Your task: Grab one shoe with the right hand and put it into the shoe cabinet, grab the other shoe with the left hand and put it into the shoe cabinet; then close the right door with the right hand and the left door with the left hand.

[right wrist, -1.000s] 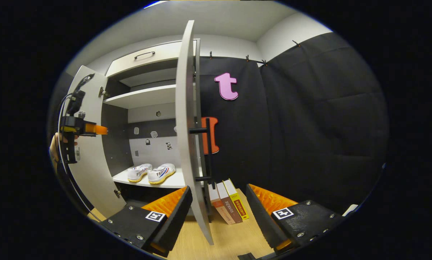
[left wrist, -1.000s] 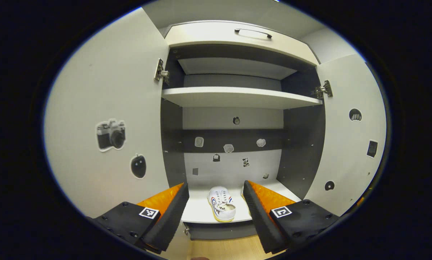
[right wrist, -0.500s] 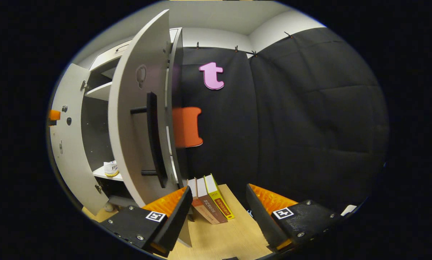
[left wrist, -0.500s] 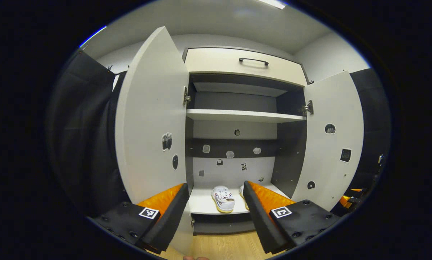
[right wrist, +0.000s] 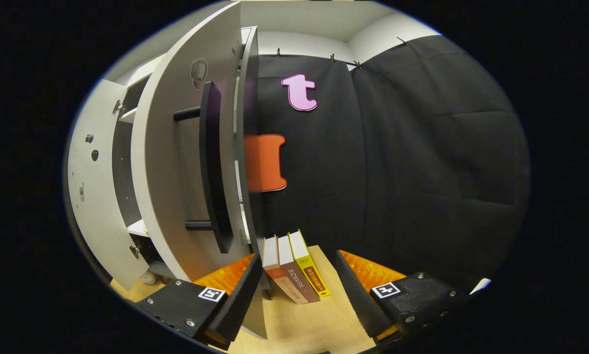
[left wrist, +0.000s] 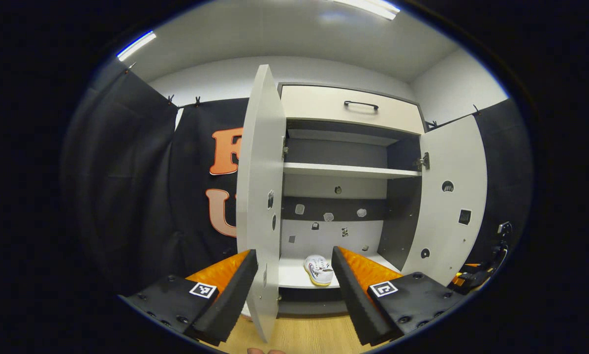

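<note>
The shoe cabinet (left wrist: 351,170) stands with both doors swung out. One white shoe (left wrist: 318,269) lies on its bottom shelf (left wrist: 290,275), and my finger hides whatever lies to the shoe's right. In the left gripper view the left door (left wrist: 259,196) shows almost edge-on, and the right door (left wrist: 450,196) shows its inner face. My left gripper (left wrist: 294,290) is open and empty, back from the cabinet, near the left door's lower edge. My right gripper (right wrist: 296,295) is open and empty beside the outer face of the right door (right wrist: 173,162), below its black handle (right wrist: 210,167).
Three books (right wrist: 294,268) lean against the cabinet's right side on the wooden floor (right wrist: 319,324). A drawer with a dark handle (left wrist: 360,104) tops the cabinet. The right gripper's body (left wrist: 471,278) shows low at the far right of the left gripper view.
My left gripper has drawn back and turned left, so the left door now shows edge-on. My right gripper has swung round to the right door's outer face, and the shoes left its view.
</note>
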Motion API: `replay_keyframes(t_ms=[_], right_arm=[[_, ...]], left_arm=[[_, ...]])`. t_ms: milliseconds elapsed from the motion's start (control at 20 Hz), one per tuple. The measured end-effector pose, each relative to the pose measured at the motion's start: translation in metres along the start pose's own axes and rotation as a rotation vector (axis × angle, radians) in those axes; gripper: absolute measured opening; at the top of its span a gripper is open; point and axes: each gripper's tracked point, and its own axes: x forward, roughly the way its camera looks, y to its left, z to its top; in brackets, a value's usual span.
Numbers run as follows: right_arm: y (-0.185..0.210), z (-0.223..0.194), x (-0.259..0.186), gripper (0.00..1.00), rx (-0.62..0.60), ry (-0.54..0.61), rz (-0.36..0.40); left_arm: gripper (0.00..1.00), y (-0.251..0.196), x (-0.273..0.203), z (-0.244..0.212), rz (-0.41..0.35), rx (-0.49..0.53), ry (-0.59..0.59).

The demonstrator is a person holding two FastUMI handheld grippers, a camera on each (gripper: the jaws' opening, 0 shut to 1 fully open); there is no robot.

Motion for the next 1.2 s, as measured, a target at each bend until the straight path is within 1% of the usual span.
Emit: replay_keyframes(t_ms=[100, 150, 200, 250, 300, 450, 650, 950, 1200], right_arm=[[0.007, 0.005, 0.002, 0.93, -0.012, -0.009, 0.011], [0.011, 0.008, -0.001, 0.93, -0.018, -0.018, 0.017], [0.009, 0.011, -0.002, 0.93, -0.03, -0.029, 0.005], [0.009, 0.013, -0.004, 0.92, -0.042, -0.036, -0.006], [0.009, 0.014, -0.006, 0.92, -0.042, -0.044, -0.014], [0.015, 0.013, -0.01, 0.92, -0.04, -0.047, -0.027], [0.029, 0.012, -0.014, 0.91, -0.066, -0.05, -0.041], [0.077, 0.006, -0.014, 0.91, -0.038, -0.043, -0.022], [0.12, -0.001, -0.005, 0.91, -0.011, -0.037, -0.002]], left_arm=[[0.95, 0.007, -0.004, 0.002, 0.008, 0.001, 0.001], [0.97, 0.011, -0.006, 0.005, 0.01, 0.003, -0.001], [0.95, 0.015, -0.007, 0.008, 0.013, 0.004, -0.004], [0.99, 0.019, -0.008, 0.011, 0.015, 0.003, -0.006], [0.95, 0.023, -0.009, 0.013, 0.016, 0.003, -0.006], [0.95, 0.037, -0.009, 0.014, 0.018, 0.005, -0.004], [0.95, 0.054, -0.006, 0.01, 0.007, -0.003, 0.0], [0.95, 0.08, -0.001, 0.01, -0.015, -0.011, -0.006], [0.95, 0.109, 0.002, 0.006, -0.003, 0.018, -0.007]])
